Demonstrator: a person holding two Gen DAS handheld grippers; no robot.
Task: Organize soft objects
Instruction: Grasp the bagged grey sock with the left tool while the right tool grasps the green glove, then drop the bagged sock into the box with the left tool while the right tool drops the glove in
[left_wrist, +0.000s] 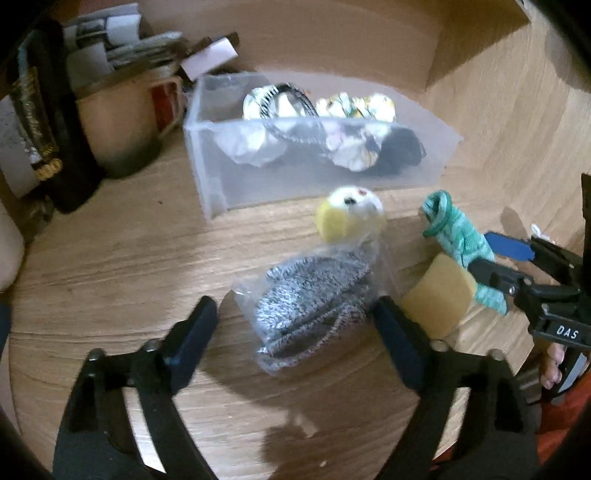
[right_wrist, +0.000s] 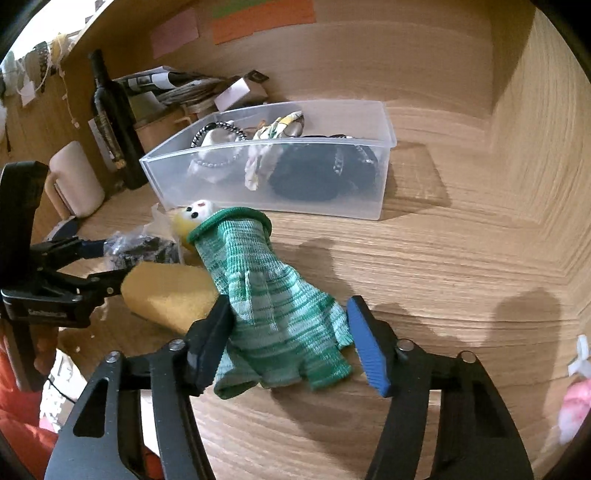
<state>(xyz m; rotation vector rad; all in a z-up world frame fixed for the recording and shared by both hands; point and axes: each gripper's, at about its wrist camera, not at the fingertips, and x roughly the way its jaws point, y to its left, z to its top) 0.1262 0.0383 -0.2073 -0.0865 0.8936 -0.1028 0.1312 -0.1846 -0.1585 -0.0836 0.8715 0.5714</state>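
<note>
Meanwhile, left claw (left_wrist: 295, 325) straddles crinkly bagged speckled knit (left_wrist: 314, 306), right claw (right_wrist: 291, 332) straddles ribbed green glove (right_wrist: 273, 295), both open.

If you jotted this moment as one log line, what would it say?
left gripper: open around bagged grey cloth | right gripper: open around green glove | clear bin: part-filled

Wood-grain worktop (right_wrist: 424, 258) carries clear bin (right_wrist: 384, 147), green glove (right_wrist: 273, 295), yellow sponge (right_wrist: 166, 291), bagged grey knit (left_wrist: 314, 295), mug (left_wrist: 118, 122), bottle (right_wrist: 114, 122).

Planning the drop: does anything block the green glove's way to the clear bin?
Nothing visible does. Bare wood lies between the green glove and the clear bin; the toy and sponge sit left of it.
</note>
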